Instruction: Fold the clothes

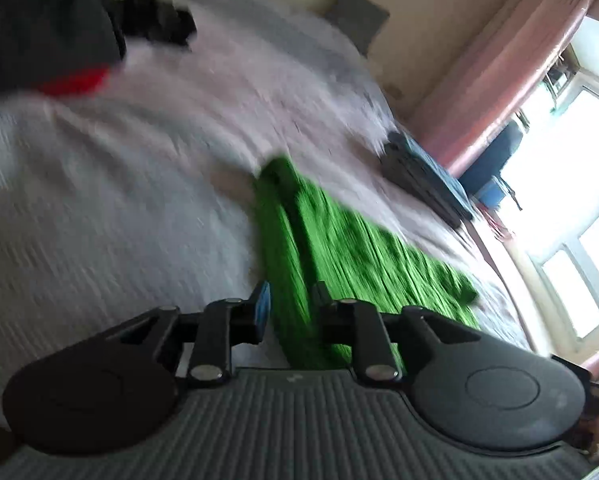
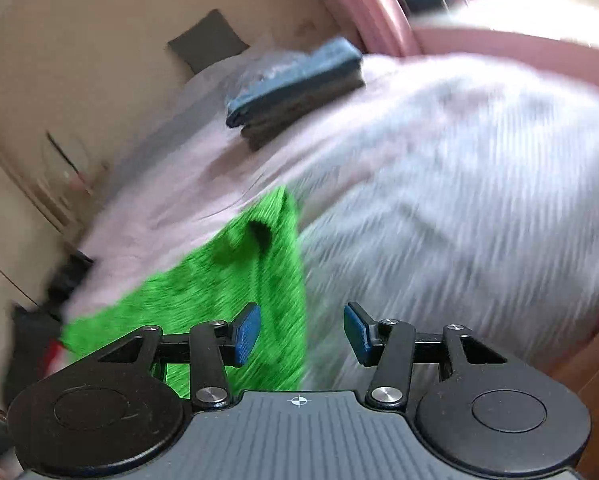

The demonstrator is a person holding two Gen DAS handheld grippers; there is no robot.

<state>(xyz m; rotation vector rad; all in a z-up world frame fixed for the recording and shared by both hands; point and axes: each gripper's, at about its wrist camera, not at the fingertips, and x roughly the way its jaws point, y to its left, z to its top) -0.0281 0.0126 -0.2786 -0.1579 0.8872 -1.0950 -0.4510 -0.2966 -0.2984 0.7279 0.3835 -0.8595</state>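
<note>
Your left tool (image 1: 289, 308) pinches the green garment (image 1: 339, 248) at lower centre of the frame, on the bed (image 1: 99, 200). Your right tool (image 2: 301, 330) gapes wide, empty; close it on the garment's near edge, then carry both corners over evenly.

A bright green garment (image 1: 339, 248) lies spread, partly bunched, on the bed.
</note>
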